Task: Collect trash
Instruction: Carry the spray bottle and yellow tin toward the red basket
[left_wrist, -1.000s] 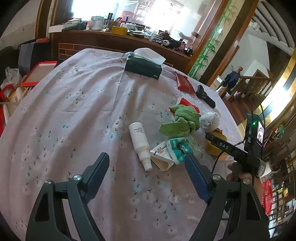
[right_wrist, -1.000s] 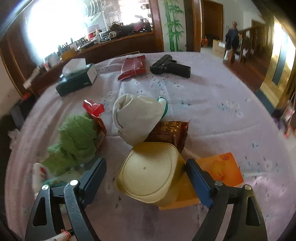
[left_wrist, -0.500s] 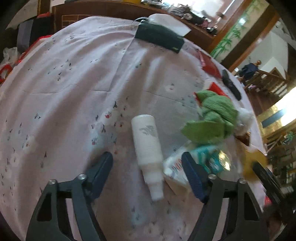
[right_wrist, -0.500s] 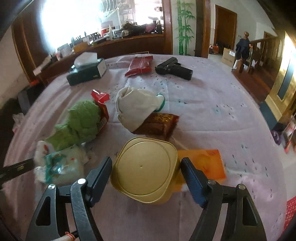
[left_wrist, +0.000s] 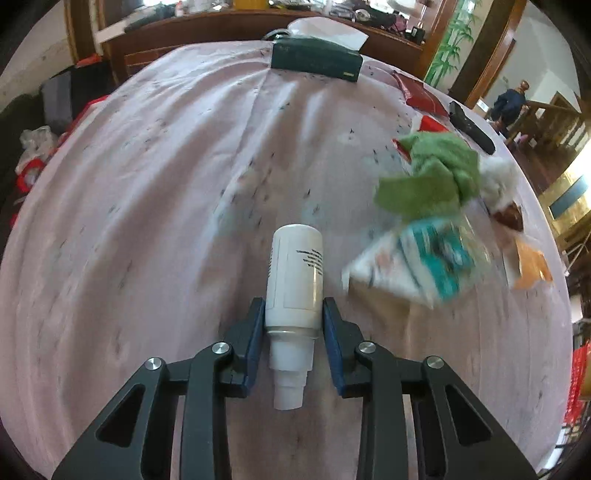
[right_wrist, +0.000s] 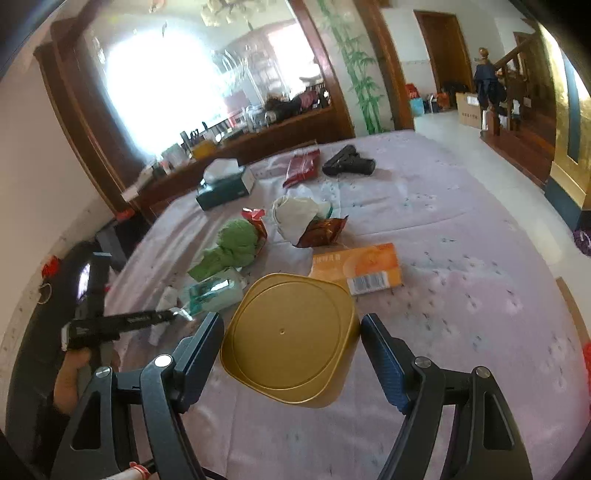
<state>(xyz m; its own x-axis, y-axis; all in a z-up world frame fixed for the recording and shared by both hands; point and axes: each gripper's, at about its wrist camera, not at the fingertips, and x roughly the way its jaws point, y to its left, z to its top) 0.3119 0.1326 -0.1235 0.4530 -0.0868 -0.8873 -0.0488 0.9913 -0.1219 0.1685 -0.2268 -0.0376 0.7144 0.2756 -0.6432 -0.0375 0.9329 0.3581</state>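
Note:
My left gripper (left_wrist: 294, 314) is shut on a white plastic bottle (left_wrist: 295, 273) that lies on the pink tablecloth, its nozzle pointing back between the fingers. To its right lie a teal-and-white wrapper (left_wrist: 417, 264) and a green cloth (left_wrist: 436, 177). My right gripper (right_wrist: 291, 343) is open with a gold square tin (right_wrist: 290, 338) between its fingers; I cannot tell whether the pads touch it. An orange box (right_wrist: 356, 267), a brown snack wrapper (right_wrist: 321, 232), a white cloth bundle (right_wrist: 295, 214) and the green cloth (right_wrist: 232, 245) lie beyond the tin.
A dark green tissue box (left_wrist: 316, 61) stands at the far side of the table. A red packet (right_wrist: 303, 168) and a black pistol-shaped object (right_wrist: 349, 162) lie far back. The table edge (right_wrist: 570, 306) falls off at the right. A cluttered wooden sideboard (right_wrist: 240, 142) stands behind.
My left gripper has moved forward over the white bottle and closed on it. My right gripper has pulled back and upward a little, staying open around the gold tin.

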